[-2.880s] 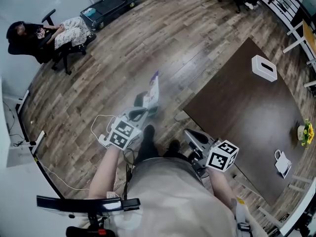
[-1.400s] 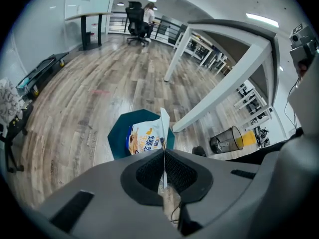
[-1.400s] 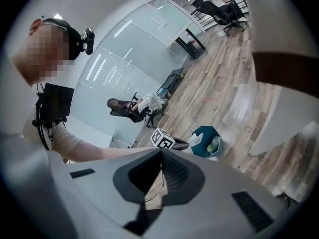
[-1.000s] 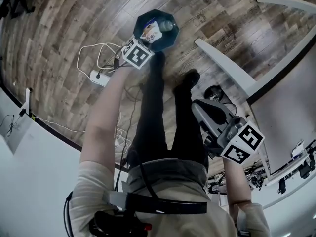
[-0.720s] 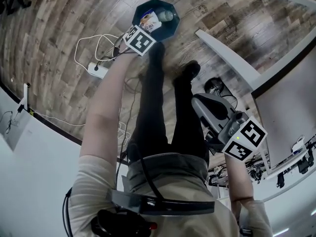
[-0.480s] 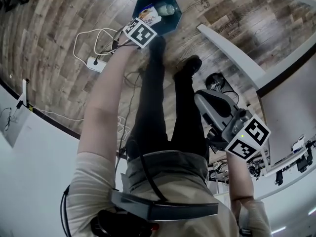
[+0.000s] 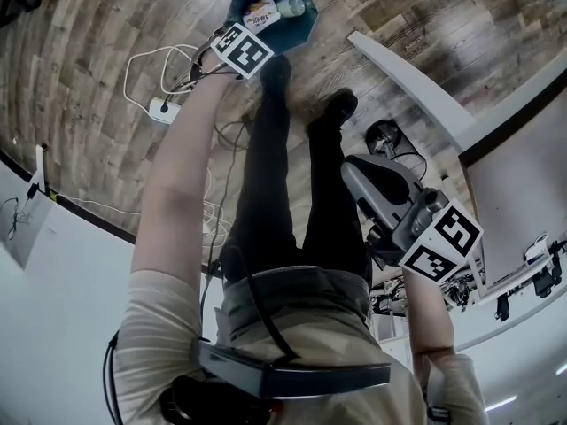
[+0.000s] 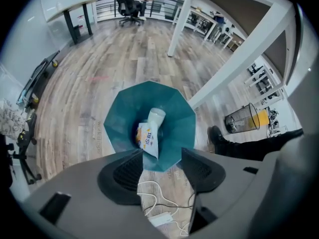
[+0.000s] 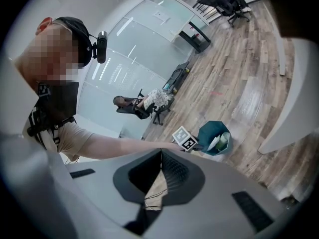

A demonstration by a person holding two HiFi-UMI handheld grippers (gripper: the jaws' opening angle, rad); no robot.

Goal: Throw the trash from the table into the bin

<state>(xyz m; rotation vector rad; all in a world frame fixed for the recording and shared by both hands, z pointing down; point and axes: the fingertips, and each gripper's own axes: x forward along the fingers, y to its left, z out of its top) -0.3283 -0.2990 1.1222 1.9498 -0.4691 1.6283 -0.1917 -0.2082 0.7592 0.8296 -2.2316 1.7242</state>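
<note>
**Head view.** The left gripper is pointing steeply down over the teal bin, which is standing on the wooden floor at the far end of the person's outstretched arm. The right gripper is hanging near the body, beside the white table leg.

**Left gripper view.** The left gripper's jaws have just been opening and are standing partly apart. The snack packet is showing in the gap between them, clear of both pads and inside the bin, next to a pale bottle. Whether the packet is resting or dropping cannot be told. Only this view is showing the white power strip directly below the jaws.

**Right gripper view.** The right gripper's jaws are pressing together with nothing between them. This view alone is showing the bin from the side, with the packet poking above its rim.
</note>
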